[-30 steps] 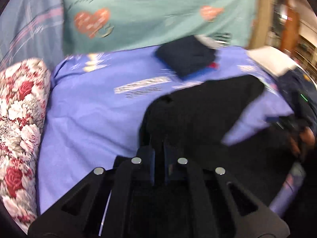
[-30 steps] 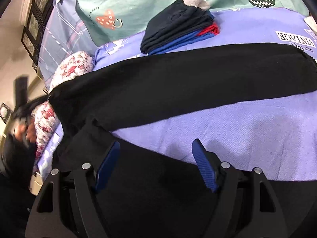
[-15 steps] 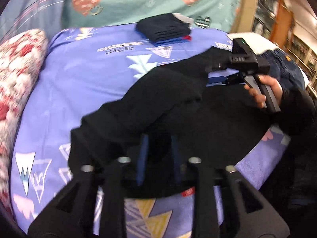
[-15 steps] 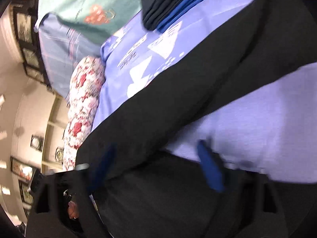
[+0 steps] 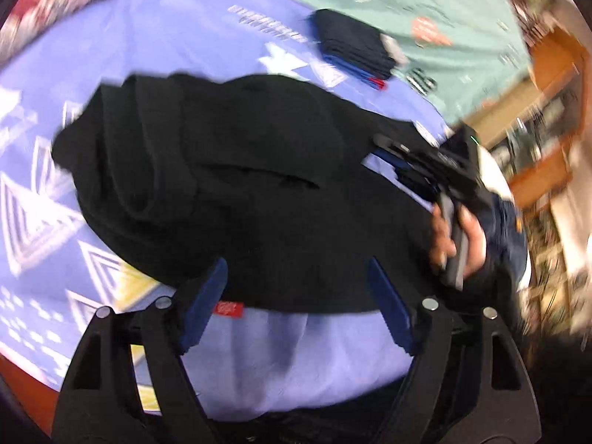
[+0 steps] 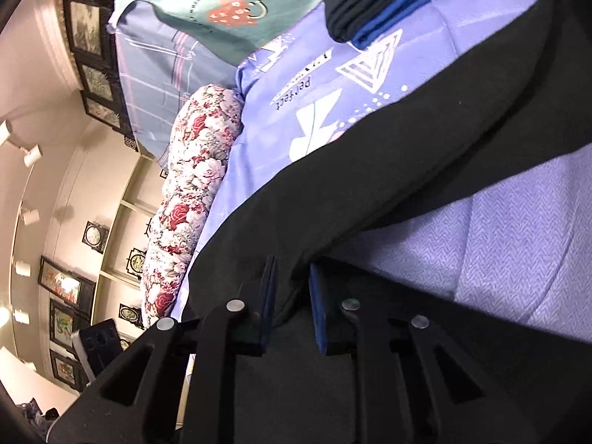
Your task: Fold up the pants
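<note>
The black pants [image 5: 259, 185] lie bunched and partly doubled over on the purple bed sheet [image 5: 148, 55]. My left gripper [image 5: 296, 262] hovers at their near edge, its jaws opening wide; the hem with a red label [image 5: 229, 309] lies between the blue pads untouched. In the left wrist view a hand [image 5: 455, 236] holds my right gripper [image 5: 388, 151] at the pants' right side. In the right wrist view my right gripper [image 6: 293, 262] is closing, its pads pinching a raised fold of the black pants [image 6: 407, 170].
A stack of folded dark, blue and red clothes [image 5: 351, 48] [image 6: 388, 0] sits far back on the sheet. A floral pillow [image 6: 192, 185] lines the left side. Green bedding [image 5: 407, 0] lies behind, jeans [image 5: 507, 229] at the right, wooden shelves [image 5: 547, 111] beyond.
My left gripper went from shut on the pants to wide open, letting them drop onto the sheet, and it rolled and sank. My right gripper narrowed from wide open onto the fabric.
</note>
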The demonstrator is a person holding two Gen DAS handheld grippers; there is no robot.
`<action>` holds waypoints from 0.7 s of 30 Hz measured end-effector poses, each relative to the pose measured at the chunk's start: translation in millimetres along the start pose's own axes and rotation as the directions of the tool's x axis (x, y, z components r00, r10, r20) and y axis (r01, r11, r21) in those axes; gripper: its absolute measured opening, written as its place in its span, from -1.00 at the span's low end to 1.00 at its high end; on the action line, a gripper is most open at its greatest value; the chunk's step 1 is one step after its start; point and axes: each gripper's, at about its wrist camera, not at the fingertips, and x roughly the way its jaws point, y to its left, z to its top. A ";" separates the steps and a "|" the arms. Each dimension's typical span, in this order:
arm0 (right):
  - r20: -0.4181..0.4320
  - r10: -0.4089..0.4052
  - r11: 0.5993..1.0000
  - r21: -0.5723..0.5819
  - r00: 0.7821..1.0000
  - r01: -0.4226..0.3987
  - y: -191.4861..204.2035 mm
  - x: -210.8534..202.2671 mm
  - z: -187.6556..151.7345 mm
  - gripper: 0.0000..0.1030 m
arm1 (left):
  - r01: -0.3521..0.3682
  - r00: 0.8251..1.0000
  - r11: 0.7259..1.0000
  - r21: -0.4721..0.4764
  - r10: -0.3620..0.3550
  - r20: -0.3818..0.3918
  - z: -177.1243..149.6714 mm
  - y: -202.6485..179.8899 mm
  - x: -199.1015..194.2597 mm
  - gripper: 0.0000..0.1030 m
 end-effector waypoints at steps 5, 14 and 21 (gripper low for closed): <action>0.008 0.002 1.000 -0.010 1.000 -0.002 1.2 -1.2 -1.9 -0.62 | 0.002 1.000 0.959 -0.283 -0.002 -0.001 20.2 38.7 27.2 0.55; 0.028 -0.003 1.000 -0.020 1.000 0.003 -1.4 -2.7 1.4 -0.60 | 0.006 0.996 0.911 -0.412 0.029 0.080 52.3 35.7 42.1 0.56; 0.108 -0.049 0.997 0.067 0.993 0.042 -27.5 -26.5 12.8 0.03 | 0.069 0.988 0.926 -0.370 -0.012 0.155 56.9 32.8 33.8 -0.60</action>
